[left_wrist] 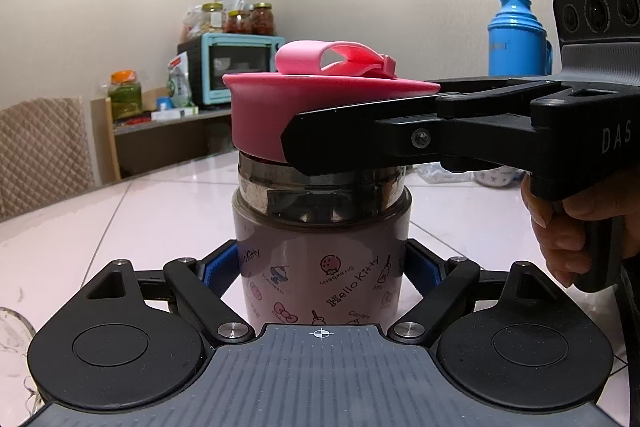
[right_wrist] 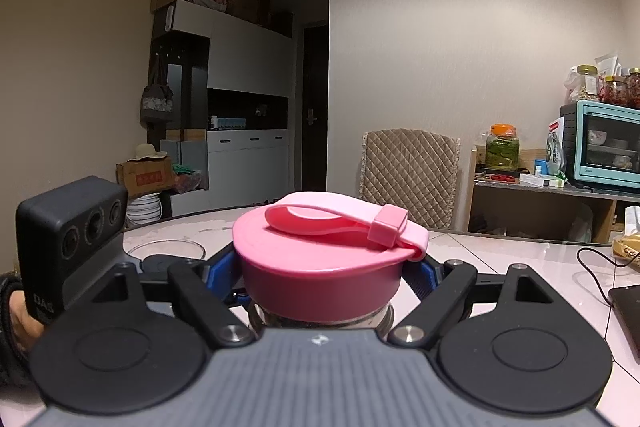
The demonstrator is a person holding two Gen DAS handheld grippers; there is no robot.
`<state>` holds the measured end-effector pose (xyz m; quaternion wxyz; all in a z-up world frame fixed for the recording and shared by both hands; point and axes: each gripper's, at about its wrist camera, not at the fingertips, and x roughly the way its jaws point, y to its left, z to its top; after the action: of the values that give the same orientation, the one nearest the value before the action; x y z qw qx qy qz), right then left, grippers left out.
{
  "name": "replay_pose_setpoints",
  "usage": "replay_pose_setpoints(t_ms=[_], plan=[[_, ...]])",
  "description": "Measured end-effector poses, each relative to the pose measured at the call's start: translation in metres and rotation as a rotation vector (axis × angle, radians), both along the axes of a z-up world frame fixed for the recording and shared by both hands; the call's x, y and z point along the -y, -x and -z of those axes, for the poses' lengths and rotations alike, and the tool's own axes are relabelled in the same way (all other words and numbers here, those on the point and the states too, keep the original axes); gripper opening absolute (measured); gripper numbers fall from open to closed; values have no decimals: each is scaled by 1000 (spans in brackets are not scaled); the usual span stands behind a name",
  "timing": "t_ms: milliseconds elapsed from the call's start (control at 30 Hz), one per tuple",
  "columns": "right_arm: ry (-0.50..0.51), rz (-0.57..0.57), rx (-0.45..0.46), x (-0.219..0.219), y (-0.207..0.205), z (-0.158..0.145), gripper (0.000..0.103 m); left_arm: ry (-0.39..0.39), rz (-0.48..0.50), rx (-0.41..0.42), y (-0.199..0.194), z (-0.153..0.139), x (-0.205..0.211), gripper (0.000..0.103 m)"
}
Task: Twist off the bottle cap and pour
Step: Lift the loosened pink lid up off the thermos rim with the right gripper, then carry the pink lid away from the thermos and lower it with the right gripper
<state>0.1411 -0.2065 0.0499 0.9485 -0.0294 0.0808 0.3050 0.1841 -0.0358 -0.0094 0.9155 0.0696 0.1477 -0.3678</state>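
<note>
A Hello Kitty print bottle (left_wrist: pixel 320 267) stands upright on the white table (left_wrist: pixel 120 227). My left gripper (left_wrist: pixel 320 269) is shut on its body, blue pads (left_wrist: pixel 212 273) pressing both sides. Above the bare steel neck (left_wrist: pixel 320 197) sits the pink cap (left_wrist: pixel 260 115), slightly tilted, with a loop strap on top. My right gripper (right_wrist: pixel 325 271) is shut on this pink cap (right_wrist: pixel 320 283). In the left wrist view its black fingers (left_wrist: pixel 360 139) reach in from the right around the cap, with the far finger partly hidden behind it.
A person's hand (left_wrist: pixel 560 235) grips the right gripper's handle. A glass bowl (right_wrist: pixel 168 247) sits on the table behind the bottle. A blue thermos (left_wrist: pixel 516 39), a teal toaster oven (right_wrist: pixel 604 147), a quilted chair (right_wrist: pixel 412 171) and a dark device with a cable (right_wrist: pixel 626 311) surround the table.
</note>
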Motion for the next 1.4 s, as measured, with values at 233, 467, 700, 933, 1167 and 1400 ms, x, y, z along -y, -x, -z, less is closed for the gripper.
replay_pose_setpoints(t_ms=[233, 467, 700, 933, 1167, 1400], plan=[[-2, -4, 9, -1, 0, 0, 85, 3, -12, -1, 5, 0, 3, 90], [-8, 0, 7, 4, 2, -1, 85, -2, -35, -1, 12, 0, 6, 90], [-15, 8, 7, 11, 3, -3, 85, -3, -62, -10, 18, -2, 7, 90], [-17, 27, 22, 21, 4, -9, 85, 0, -87, -13, 23, -2, 8, 90], [-15, 43, 35, 25, 4, -14, 85, 3, -95, -8, 29, -1, 8, 90], [-23, 60, 38, 29, 3, -12, 85, 2, -101, -6, 31, -2, 9, 90]])
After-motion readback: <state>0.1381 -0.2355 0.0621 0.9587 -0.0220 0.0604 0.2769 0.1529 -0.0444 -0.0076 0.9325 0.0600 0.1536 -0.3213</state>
